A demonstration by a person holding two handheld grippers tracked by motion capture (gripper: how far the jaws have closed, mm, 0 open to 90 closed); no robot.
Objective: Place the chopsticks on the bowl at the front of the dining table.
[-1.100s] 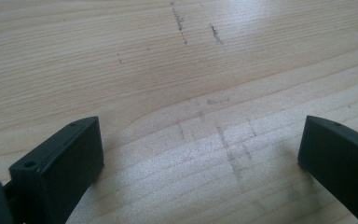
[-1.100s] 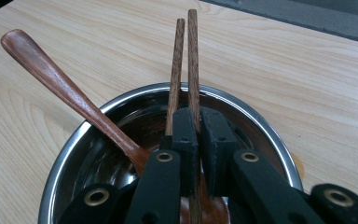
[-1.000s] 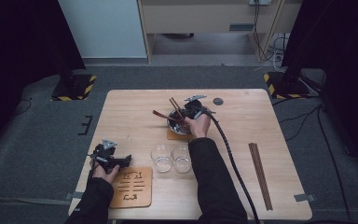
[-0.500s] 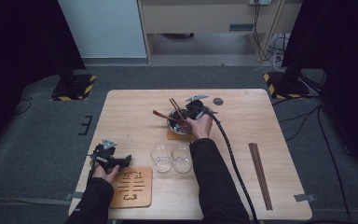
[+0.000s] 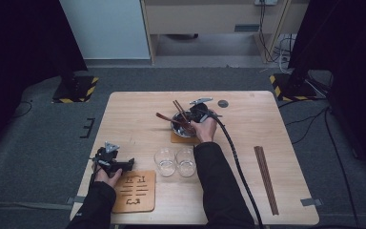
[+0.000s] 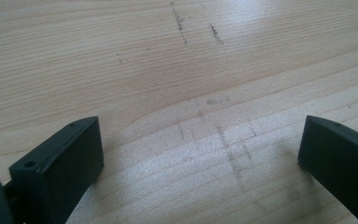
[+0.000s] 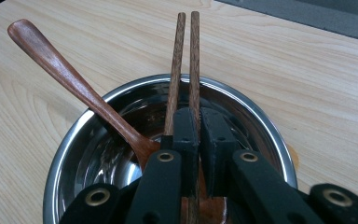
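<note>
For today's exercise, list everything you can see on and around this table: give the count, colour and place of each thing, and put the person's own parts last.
Table: one, pale wood, centre of the high view.
Bowl: one, shiny metal, far middle of the table.
Spoon: one, reddish-brown wood, leaning in the bowl.
Chopsticks: one pair, brown, over the bowl, clamped in the right tool.
Coaster: one, tan, under the bowl.
Glasses: two, clear, side by side near the front.
Board: one, tan with cut slots, front left.
Spare chopsticks: one pair, dark brown, right side.
Disc: one, small, dark, far edge.
Left tool: black, open, over bare table.
Right tool: black, shut on the chopsticks.
</note>
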